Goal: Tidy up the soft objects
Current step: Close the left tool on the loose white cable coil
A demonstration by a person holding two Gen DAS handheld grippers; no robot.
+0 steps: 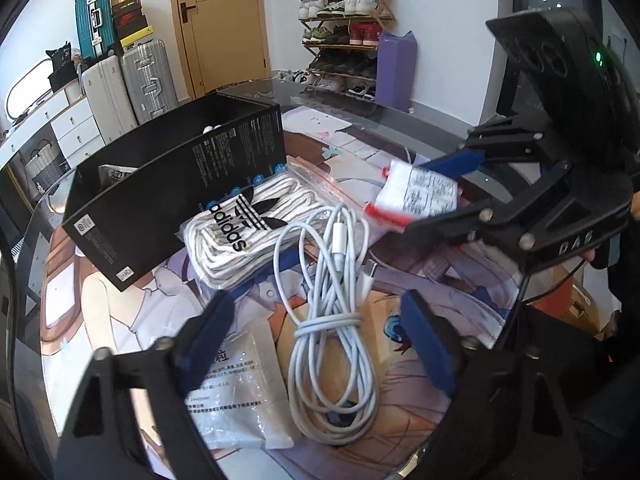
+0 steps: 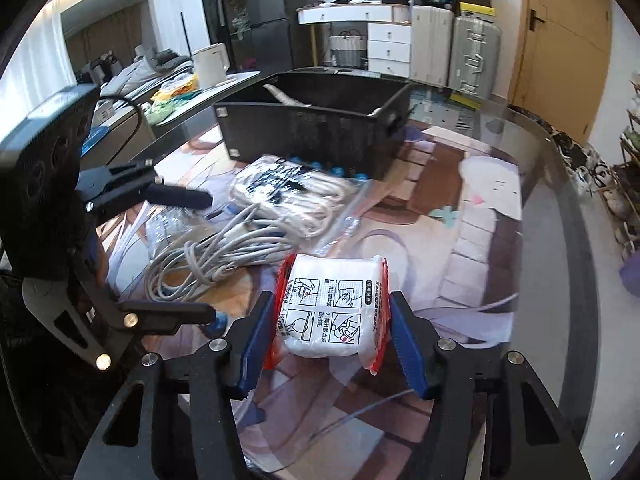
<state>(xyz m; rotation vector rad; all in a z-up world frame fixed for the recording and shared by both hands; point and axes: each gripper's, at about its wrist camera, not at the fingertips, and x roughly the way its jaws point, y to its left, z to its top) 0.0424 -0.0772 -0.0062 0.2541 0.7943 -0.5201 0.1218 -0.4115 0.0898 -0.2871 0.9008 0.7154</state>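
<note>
My right gripper (image 2: 332,320) is shut on a white packet with red edges (image 2: 332,312) and holds it above the table; the packet also shows in the left wrist view (image 1: 416,194). My left gripper (image 1: 316,336) is open and empty, its blue pads either side of a coiled white cable (image 1: 332,320). A bag of white laces with an adidas logo (image 1: 248,228) lies beside the cable, against an open black box (image 1: 168,184). A clear plastic packet (image 1: 240,392) lies under the left finger. In the right wrist view the box (image 2: 312,136) stands beyond the laces (image 2: 288,192) and cable (image 2: 216,252).
The glass table (image 2: 560,208) is covered by a printed mat (image 1: 100,312). Suitcases (image 1: 132,80), a door (image 1: 220,20) and a shoe rack (image 1: 344,32) stand behind the table. A white kettle (image 2: 212,64) sits on a far counter.
</note>
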